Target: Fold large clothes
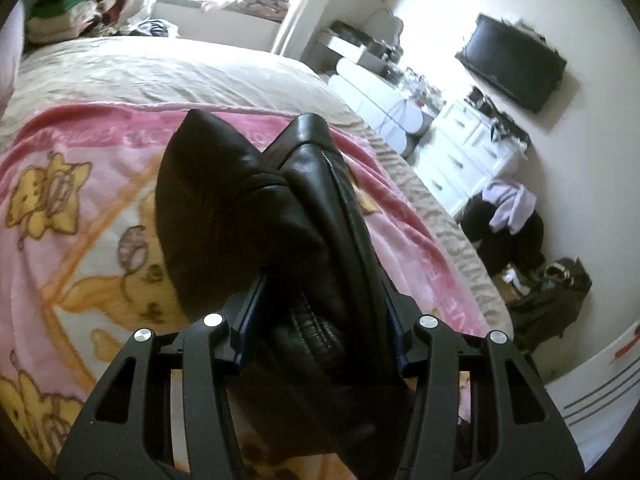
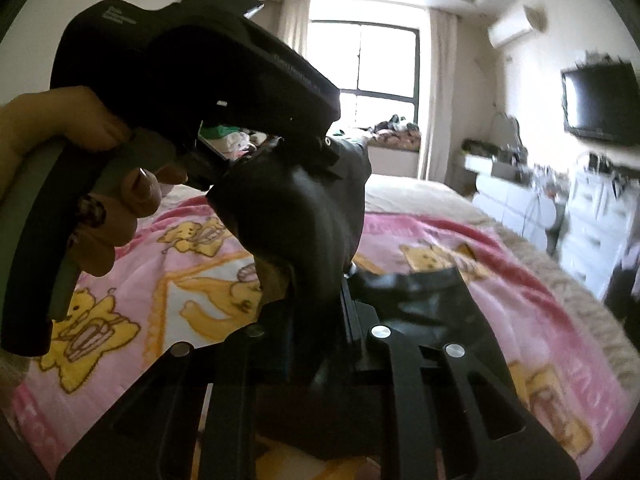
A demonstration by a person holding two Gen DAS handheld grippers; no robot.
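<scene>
The black, shiny leather garment (image 1: pixel 256 216) is held up in the air over the bed, bunched into thick folds. In the left wrist view, the left tongs (image 1: pixel 320 320) are partly open and hold a thick wad of the black leather between their two sides, so they are squeezed onto it. The leather sticks up in two pointy peaks in front of the camera. In the right wrist view, the right tongs (image 2: pixel 316 312) are almost shut and pinch another bunch of the same garment (image 2: pixel 296 224). Another flat part of it (image 2: pixel 424 296) lies just past the right tongs, over the blanket. The left tongs' black body shows there too, high up on the left, with a hand (image 2: pixel 100 184) wrapped around its grey-green handle. Below the garment lies the pink fleece blanket with yellow cartoon bears (image 1: pixel 72 200), spread on the bed with a beige cover (image 1: pixel 160 72). A white dresser (image 1: pixel 464 152) stands by the wall, and a black flat screen (image 2: pixel 600 100) hangs above it.
</scene>
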